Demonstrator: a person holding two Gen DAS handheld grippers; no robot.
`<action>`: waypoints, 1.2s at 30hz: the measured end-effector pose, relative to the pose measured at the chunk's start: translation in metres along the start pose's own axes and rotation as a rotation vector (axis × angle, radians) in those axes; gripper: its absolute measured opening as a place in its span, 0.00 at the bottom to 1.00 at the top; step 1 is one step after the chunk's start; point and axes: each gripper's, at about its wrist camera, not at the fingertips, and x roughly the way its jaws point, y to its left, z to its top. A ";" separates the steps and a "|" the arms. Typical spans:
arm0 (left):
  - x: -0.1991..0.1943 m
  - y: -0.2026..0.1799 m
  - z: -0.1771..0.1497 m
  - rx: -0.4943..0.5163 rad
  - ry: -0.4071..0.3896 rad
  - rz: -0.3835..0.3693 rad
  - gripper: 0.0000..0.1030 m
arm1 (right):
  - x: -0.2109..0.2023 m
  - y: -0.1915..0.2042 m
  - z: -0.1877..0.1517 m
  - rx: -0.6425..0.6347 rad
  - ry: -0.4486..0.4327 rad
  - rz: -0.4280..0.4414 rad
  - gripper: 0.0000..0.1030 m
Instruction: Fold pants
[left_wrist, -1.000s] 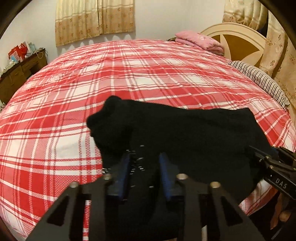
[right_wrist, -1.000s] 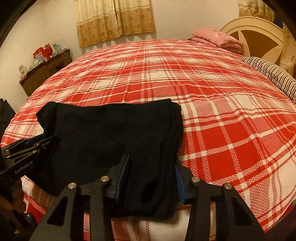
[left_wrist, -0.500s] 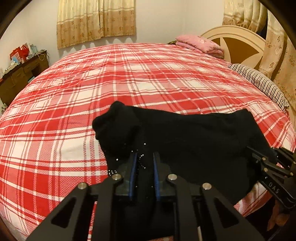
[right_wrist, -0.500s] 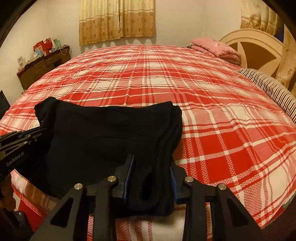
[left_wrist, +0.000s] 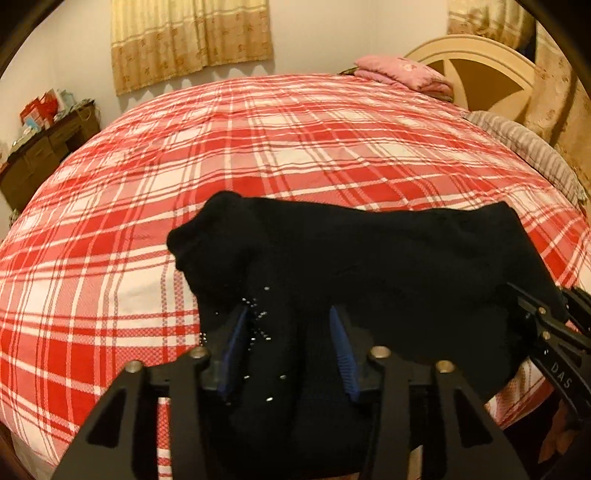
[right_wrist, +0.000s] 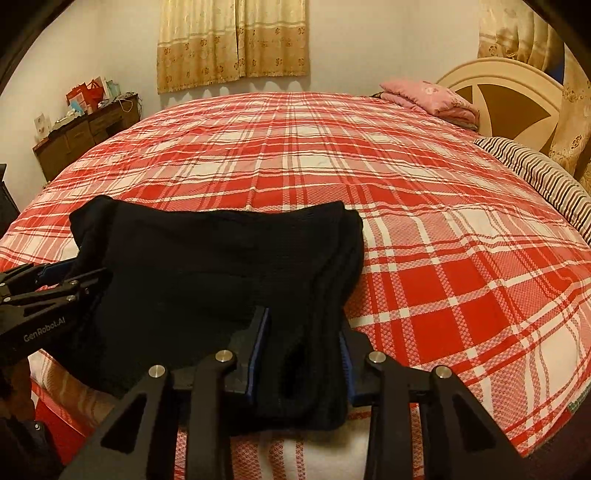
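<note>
Black folded pants (left_wrist: 388, 258) lie across the near edge of the red plaid bed (left_wrist: 277, 147). My left gripper (left_wrist: 288, 325) sits over their left end, where small shiny studs show. Its jaws are opening, the blue pads stand apart from the cloth, and fabric still lies between them. In the right wrist view the pants (right_wrist: 203, 258) end in a thick folded edge. My right gripper (right_wrist: 303, 332) is shut on that fold, both pads pressing the cloth. Each gripper shows at the edge of the other's view: the left gripper (right_wrist: 74, 277), the right gripper (left_wrist: 535, 306).
A folded pink blanket (right_wrist: 432, 99) lies at the far right by the cream headboard (right_wrist: 509, 96). A striped pillow (right_wrist: 546, 177) lines the right edge. A dark wooden dresser (right_wrist: 81, 136) with clutter stands at the left wall. Curtains (right_wrist: 232, 40) hang behind the bed.
The left jaws closed on the studded end of the pants, then spread wide again. The right jaws narrowed onto the folded edge and stayed there. Neither hand shifted much.
</note>
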 end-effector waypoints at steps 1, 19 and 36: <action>-0.001 0.000 0.000 0.005 -0.005 0.000 0.30 | 0.000 0.000 0.000 -0.001 0.000 -0.001 0.34; -0.050 0.026 0.009 -0.050 -0.163 -0.036 0.11 | -0.045 0.032 0.016 -0.068 -0.110 -0.026 0.26; -0.070 0.079 0.012 -0.143 -0.189 0.001 0.11 | -0.054 0.090 0.044 -0.160 -0.155 0.033 0.26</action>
